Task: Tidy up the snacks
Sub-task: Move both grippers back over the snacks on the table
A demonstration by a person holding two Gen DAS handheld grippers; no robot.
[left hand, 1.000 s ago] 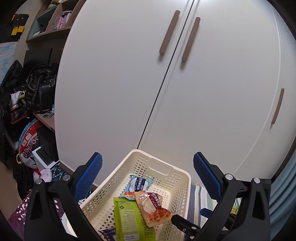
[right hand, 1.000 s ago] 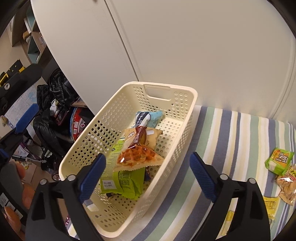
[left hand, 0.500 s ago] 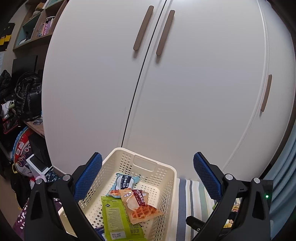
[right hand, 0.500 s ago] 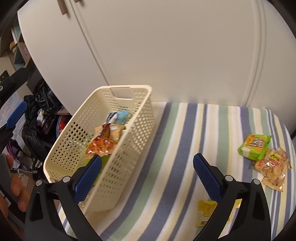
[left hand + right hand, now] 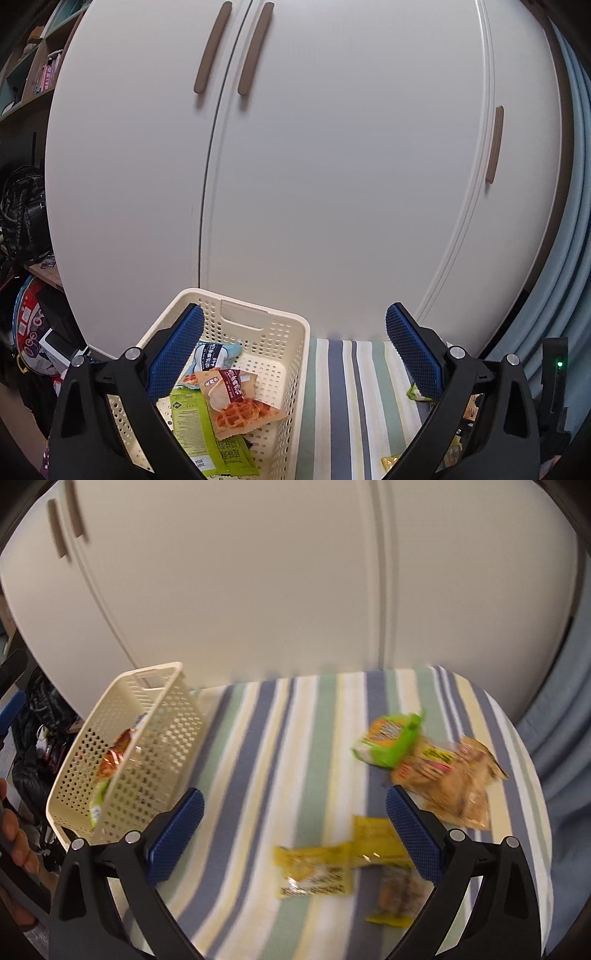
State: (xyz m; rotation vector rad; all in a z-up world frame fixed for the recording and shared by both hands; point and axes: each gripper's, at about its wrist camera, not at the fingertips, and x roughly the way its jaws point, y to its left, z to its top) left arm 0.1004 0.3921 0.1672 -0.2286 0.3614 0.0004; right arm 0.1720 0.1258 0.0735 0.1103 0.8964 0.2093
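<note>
Four loose snack packets (image 5: pixel 369 853) lie on the striped cloth (image 5: pixel 258 738), the basket (image 5: pixel 122 760) at ten o'clock already holding several, so the empty right tool (image 5: pixel 295 842), fingers apart like the left tool (image 5: pixel 295 354), should probably drop squarely over the yellow packet (image 5: pixel 314 871) at six o'clock.

The open right gripper (image 5: pixel 294 837) hangs over the cloth (image 5: pixel 280 738); basket (image 5: pixel 147 753) at 9 o'clock, snacks (image 5: pixel 391 744) at 2.

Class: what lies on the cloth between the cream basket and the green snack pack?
Only bare striped cloth separates basket from green pack, per the right wrist view.
</note>
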